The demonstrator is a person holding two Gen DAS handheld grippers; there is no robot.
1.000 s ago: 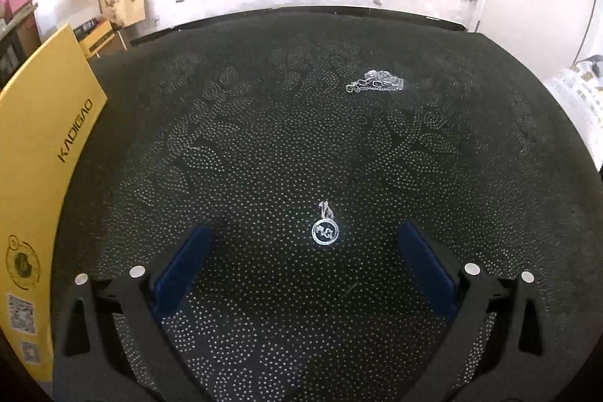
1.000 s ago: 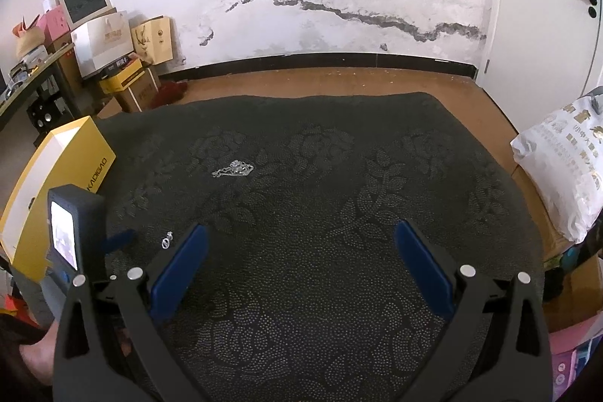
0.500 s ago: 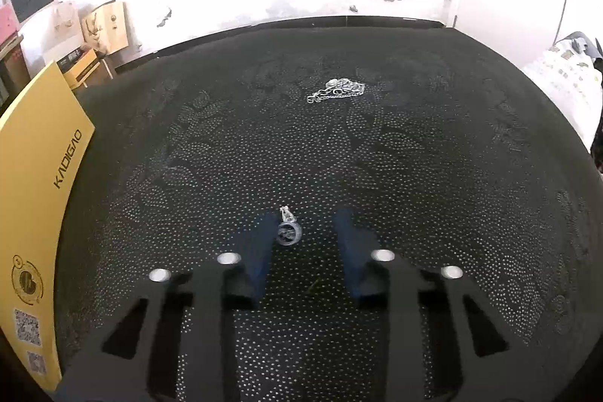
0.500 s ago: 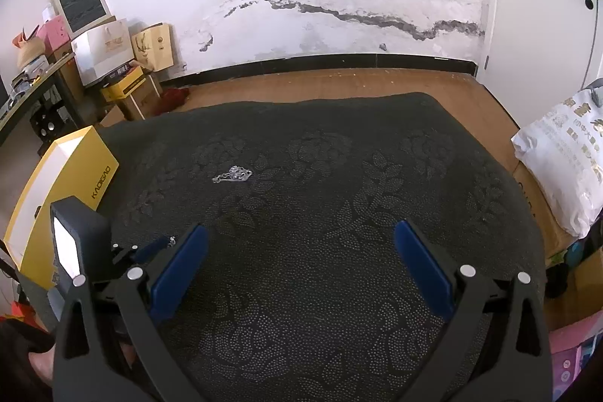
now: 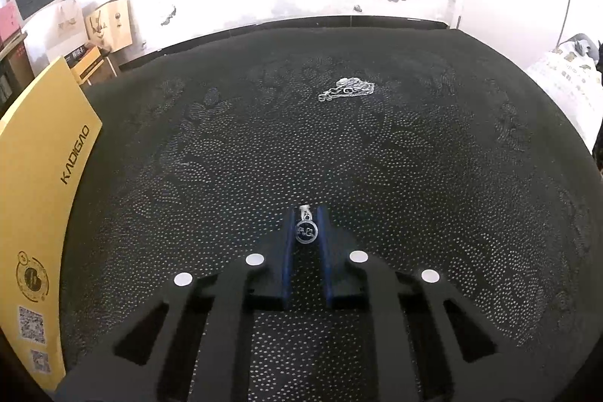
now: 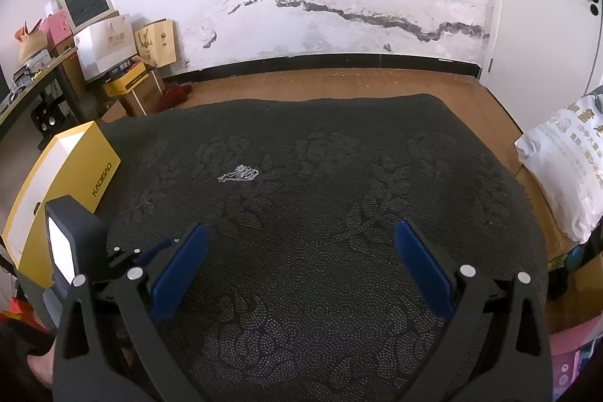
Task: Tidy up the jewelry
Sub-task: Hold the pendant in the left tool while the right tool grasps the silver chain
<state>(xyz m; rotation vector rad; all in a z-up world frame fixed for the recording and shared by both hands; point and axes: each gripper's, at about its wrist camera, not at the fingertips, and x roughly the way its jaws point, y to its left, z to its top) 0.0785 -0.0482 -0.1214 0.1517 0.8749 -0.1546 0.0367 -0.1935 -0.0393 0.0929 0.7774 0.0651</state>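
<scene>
My left gripper (image 5: 306, 219) is shut on a small round silver pendant (image 5: 305, 231) with a loop at its top, gripped between the blue pads just above the dark dotted cloth (image 5: 414, 194). A silver chain (image 5: 346, 88) lies bunched on the cloth farther back; it also shows in the right wrist view (image 6: 239, 173). My right gripper (image 6: 301, 251) is open and empty above the cloth, with the left gripper (image 6: 158, 247) visible at its lower left.
A yellow box (image 5: 41, 198) stands along the cloth's left edge, also seen in the right wrist view (image 6: 71, 176). A white printed bag (image 6: 565, 161) sits at the right. Boxes and bags (image 6: 124, 63) stand by the far wall.
My left gripper's jaws closed from wide open onto the round pendant. The left view tilted up and shifted a little. The right gripper stayed open and nearly still.
</scene>
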